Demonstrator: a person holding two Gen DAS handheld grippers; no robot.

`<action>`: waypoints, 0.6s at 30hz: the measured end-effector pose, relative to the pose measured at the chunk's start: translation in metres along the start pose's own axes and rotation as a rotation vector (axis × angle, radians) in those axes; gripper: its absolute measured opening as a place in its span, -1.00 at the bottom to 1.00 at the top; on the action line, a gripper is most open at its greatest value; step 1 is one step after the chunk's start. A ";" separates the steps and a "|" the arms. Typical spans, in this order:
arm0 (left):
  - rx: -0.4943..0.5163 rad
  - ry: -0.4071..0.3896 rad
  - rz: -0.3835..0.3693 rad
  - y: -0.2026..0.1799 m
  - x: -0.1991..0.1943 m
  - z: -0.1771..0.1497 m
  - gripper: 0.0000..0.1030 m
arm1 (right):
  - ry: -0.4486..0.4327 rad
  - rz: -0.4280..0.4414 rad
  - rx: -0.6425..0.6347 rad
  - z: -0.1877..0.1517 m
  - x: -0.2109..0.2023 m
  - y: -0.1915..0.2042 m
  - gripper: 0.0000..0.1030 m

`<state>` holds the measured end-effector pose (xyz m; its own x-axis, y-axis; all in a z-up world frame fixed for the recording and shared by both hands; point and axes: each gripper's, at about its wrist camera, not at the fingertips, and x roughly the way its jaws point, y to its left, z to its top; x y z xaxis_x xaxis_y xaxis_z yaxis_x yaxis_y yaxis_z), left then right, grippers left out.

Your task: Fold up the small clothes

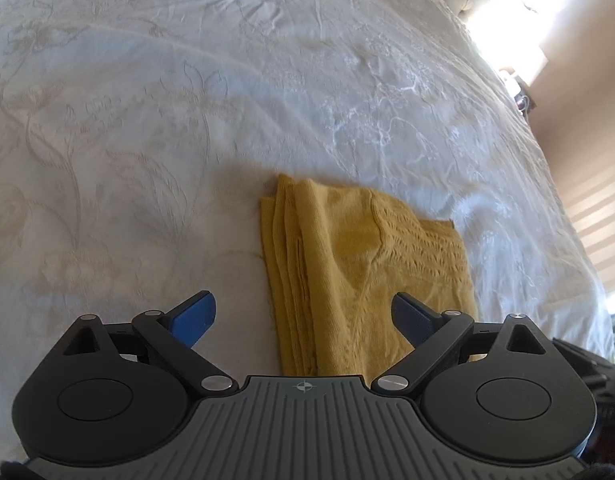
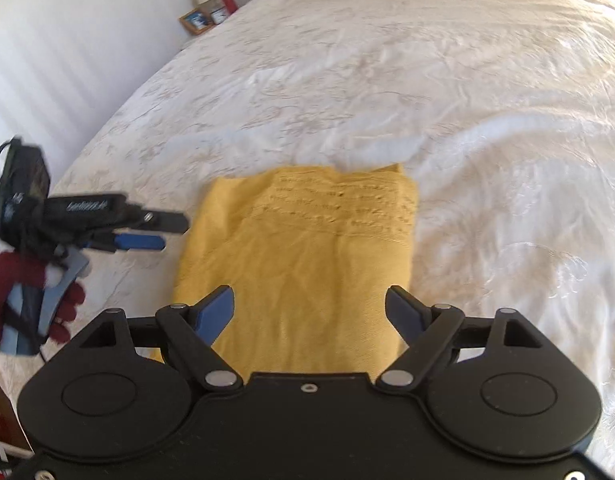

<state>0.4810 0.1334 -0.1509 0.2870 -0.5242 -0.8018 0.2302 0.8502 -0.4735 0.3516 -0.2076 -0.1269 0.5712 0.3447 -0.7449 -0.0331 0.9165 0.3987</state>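
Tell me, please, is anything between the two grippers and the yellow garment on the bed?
Nothing visible. The folded yellow garment lies bare on the bedspread, with the open right gripper and open left gripper above it.

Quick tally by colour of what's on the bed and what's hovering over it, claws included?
Yellow: 1, folded knit garment
White: 1, bedspread
Black with blue pads: 2, left claw and right claw, both open and holding nothing
Dark red: 1, gloved hand
Total: 5
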 end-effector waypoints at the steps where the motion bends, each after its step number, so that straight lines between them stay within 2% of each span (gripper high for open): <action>1: -0.004 0.012 -0.004 0.000 0.005 -0.002 0.86 | 0.006 0.007 0.026 0.003 0.006 -0.008 0.70; 9: 0.008 0.086 -0.041 -0.007 0.046 0.004 0.99 | 0.073 0.136 0.206 0.015 0.054 -0.052 0.70; 12: 0.009 0.073 -0.051 -0.009 0.056 0.013 0.99 | 0.099 0.177 0.249 0.015 0.073 -0.057 0.71; 16: -0.009 0.050 -0.088 -0.008 0.067 0.025 0.98 | 0.080 0.250 0.323 0.017 0.088 -0.062 0.73; 17: -0.016 0.046 -0.105 -0.008 0.068 0.027 0.98 | 0.074 0.261 0.347 0.018 0.089 -0.063 0.72; 18: -0.024 0.047 -0.123 -0.007 0.068 0.028 0.98 | 0.069 0.268 0.362 0.019 0.090 -0.064 0.56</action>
<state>0.5250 0.0901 -0.1921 0.2136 -0.6222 -0.7531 0.2380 0.7808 -0.5776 0.4203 -0.2393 -0.2092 0.5253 0.5839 -0.6190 0.1237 0.6673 0.7344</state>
